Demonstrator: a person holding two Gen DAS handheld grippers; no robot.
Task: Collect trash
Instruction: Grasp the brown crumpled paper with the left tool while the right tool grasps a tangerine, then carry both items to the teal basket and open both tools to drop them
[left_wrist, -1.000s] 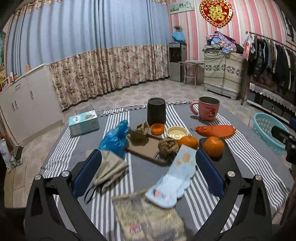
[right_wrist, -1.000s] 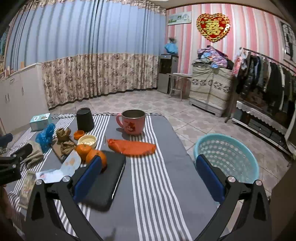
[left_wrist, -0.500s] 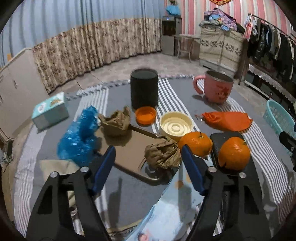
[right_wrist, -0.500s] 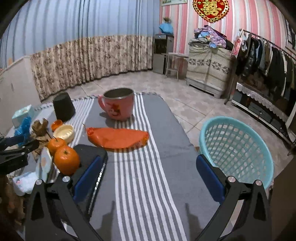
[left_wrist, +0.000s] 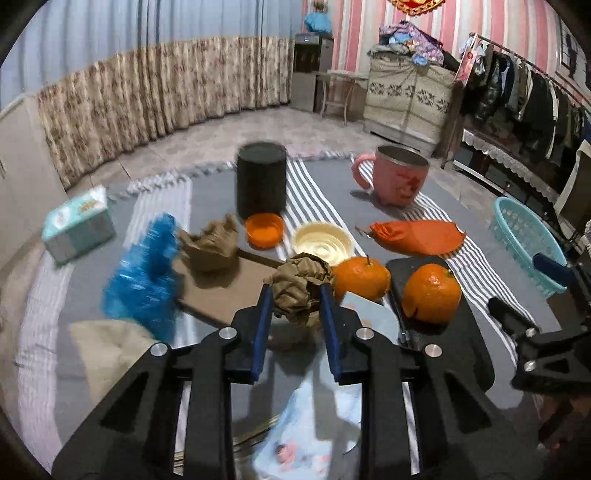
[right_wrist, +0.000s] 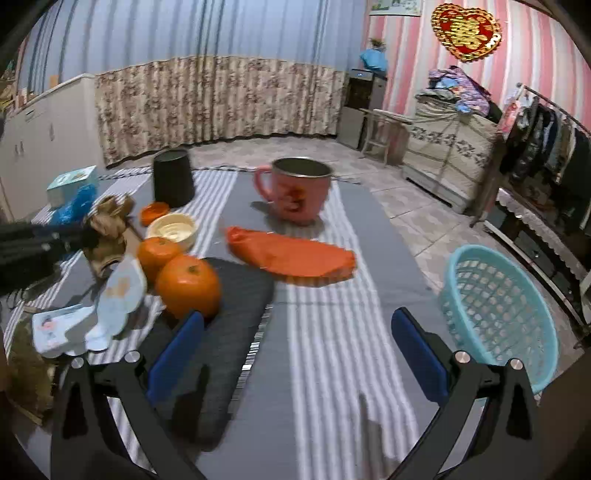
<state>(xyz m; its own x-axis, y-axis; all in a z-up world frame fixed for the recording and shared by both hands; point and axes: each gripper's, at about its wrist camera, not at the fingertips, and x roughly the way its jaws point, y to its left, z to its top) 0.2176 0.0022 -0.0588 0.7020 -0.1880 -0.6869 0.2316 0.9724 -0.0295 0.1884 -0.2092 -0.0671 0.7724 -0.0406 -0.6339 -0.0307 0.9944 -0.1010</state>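
the crumpled brown paper ball sits near the middle of the striped table, pinched between the blue pads of the left gripper, whose jaws are closed on it. just right of it lie two oranges, and a second brown wad lies to its far left. the right gripper hangs with jaws wide apart and nothing between them over the table's right side, with the teal basket off to the right.

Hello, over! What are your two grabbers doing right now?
Left hand-held gripper shut on crumpled brown paper ball. Right hand-held gripper open, empty, over striped cloth. Blue basket off table's right edge; oranges sit beside the ball.
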